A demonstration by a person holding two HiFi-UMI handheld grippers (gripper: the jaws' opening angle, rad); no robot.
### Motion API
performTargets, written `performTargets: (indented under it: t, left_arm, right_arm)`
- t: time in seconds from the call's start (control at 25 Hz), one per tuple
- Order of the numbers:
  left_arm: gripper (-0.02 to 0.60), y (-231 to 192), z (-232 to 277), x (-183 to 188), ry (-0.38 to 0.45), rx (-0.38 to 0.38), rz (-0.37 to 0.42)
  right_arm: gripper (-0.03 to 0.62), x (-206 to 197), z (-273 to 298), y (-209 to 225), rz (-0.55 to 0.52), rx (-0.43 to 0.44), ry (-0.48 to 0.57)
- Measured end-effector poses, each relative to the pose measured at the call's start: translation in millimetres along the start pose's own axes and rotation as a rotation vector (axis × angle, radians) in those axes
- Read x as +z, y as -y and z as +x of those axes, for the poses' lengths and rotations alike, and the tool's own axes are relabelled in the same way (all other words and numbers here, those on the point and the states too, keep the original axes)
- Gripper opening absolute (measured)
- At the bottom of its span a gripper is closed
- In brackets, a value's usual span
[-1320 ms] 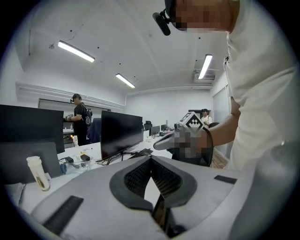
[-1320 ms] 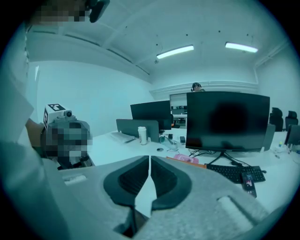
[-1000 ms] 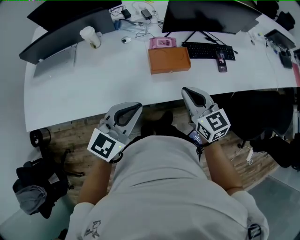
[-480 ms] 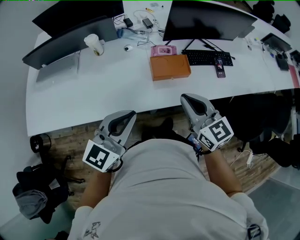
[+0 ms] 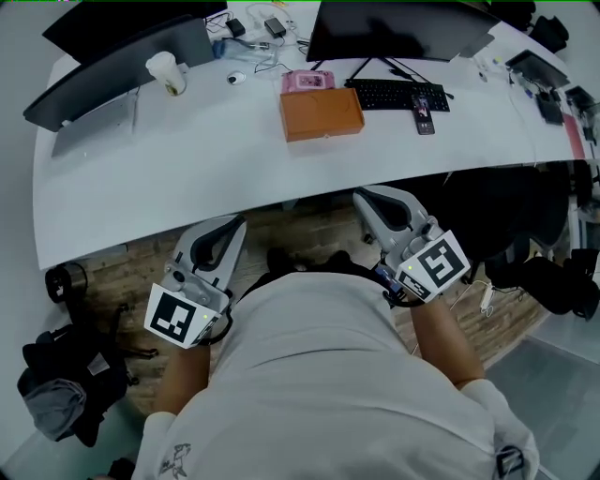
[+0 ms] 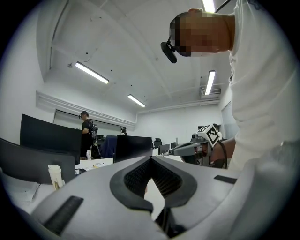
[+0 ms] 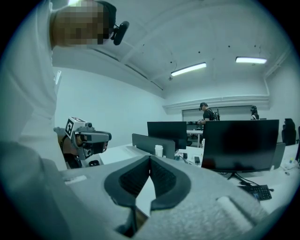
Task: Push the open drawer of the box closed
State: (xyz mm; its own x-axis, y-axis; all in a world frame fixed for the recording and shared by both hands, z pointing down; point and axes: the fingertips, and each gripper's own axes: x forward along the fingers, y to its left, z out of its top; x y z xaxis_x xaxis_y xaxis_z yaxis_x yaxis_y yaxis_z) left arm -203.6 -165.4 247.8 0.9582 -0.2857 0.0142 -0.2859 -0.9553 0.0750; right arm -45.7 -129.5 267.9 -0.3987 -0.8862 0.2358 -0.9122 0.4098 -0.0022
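Observation:
The orange-brown box (image 5: pixel 321 114) sits on the white desk (image 5: pixel 187 178), in front of the right monitor and a pink item (image 5: pixel 309 82). I cannot make out its drawer from here. Both grippers hang close to the person's body, below the desk's near edge and well short of the box. The left gripper (image 5: pixel 234 223) has its jaws together with nothing between them, as the left gripper view (image 6: pixel 151 158) also shows. The right gripper (image 5: pixel 361 197) is likewise shut and empty, its tips meeting in the right gripper view (image 7: pixel 150 157).
On the desk stand two dark monitors (image 5: pixel 394 28), a keyboard (image 5: pixel 396 94), a phone (image 5: pixel 424 114), a paper cup (image 5: pixel 164 72) and a laptop (image 5: pixel 89 122). A black chair (image 5: pixel 506 225) is under the desk at right. A dark bag (image 5: pixel 61 384) lies on the floor at left.
Both grippers have drawn back and down toward the body, the left one more. The desk and box have shifted up and left in the head view. Both stay shut.

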Motion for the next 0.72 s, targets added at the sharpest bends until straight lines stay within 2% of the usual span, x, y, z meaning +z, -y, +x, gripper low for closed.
performTargets:
  t: [0.32, 0.72]
  left_arm:
    - [-0.002, 37.7, 12.3, -1.1, -0.019, 0.062, -0.013]
    - [-0.002, 148.7, 66.3, -23.0, -0.052, 0.094, -0.022]
  right_arm:
    - [0.003, -0.2, -38.9, 0.9, -0.043, 0.078, 0.019]
    - [0.003, -37.5, -140.6, 24.3, -0.055, 0.159, 0.025]
